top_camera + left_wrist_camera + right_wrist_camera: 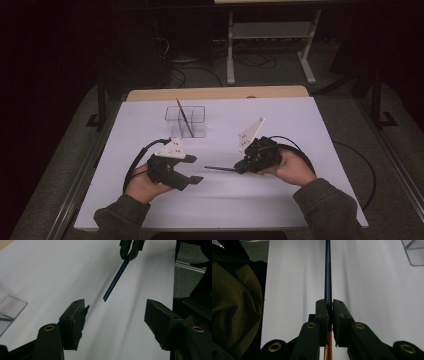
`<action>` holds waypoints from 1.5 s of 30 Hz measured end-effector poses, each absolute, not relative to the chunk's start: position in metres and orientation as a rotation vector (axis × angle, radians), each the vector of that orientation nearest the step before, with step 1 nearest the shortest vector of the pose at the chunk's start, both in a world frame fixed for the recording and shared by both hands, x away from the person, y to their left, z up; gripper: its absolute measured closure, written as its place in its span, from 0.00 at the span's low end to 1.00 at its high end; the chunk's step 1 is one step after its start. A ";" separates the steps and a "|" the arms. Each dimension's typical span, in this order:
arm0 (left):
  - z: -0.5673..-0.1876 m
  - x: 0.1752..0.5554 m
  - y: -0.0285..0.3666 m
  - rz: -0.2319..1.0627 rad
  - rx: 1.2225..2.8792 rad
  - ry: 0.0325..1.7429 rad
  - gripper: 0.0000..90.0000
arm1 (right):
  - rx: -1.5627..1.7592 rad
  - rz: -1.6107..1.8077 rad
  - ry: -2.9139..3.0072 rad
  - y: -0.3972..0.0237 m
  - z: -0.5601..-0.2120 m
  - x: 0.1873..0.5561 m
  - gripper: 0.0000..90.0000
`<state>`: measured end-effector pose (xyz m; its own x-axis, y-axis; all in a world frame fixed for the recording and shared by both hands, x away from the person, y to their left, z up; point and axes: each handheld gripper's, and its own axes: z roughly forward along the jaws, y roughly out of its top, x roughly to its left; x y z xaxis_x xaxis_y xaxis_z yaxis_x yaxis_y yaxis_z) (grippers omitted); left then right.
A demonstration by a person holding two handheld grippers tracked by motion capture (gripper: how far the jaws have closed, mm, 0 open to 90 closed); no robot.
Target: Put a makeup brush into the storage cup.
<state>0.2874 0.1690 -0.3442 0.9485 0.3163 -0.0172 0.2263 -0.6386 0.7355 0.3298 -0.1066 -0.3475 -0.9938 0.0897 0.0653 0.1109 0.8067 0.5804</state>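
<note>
Pinching a thin dark stick [328, 272], your right gripper [242, 168] has its jaws pressed tight on one end, and the rest pokes out over the table toward your left gripper [196, 169]. Your left gripper's jaws are spread wide with nothing in them. I think the stick is light, stiff and a bit slippery, so hold it near the middle so it will not swing. Farther out, a clear box [185, 120] holds another stick [184, 117] leaning inside. The white table [310, 130] is smooth and flat, and the room around it is dark.

White table [280, 200], perhaps clear box [185, 121]
</note>
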 end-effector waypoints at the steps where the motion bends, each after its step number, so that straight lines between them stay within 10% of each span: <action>1: -0.345 0.287 0.168 0.137 2.287 0.381 0.37 | -0.159 -0.947 -2.956 -0.105 -0.347 0.329 0.92; 45: -0.353 0.286 0.155 0.022 2.389 0.261 0.69 | 0.048 -0.923 -2.925 -0.065 -0.343 0.314 0.92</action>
<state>0.2860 0.1551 -0.3533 0.9794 0.1938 -0.0568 0.1813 -0.7190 0.6709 0.3139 -0.0653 -0.3434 -0.9968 -0.0521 0.0610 -0.0077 0.8188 0.5740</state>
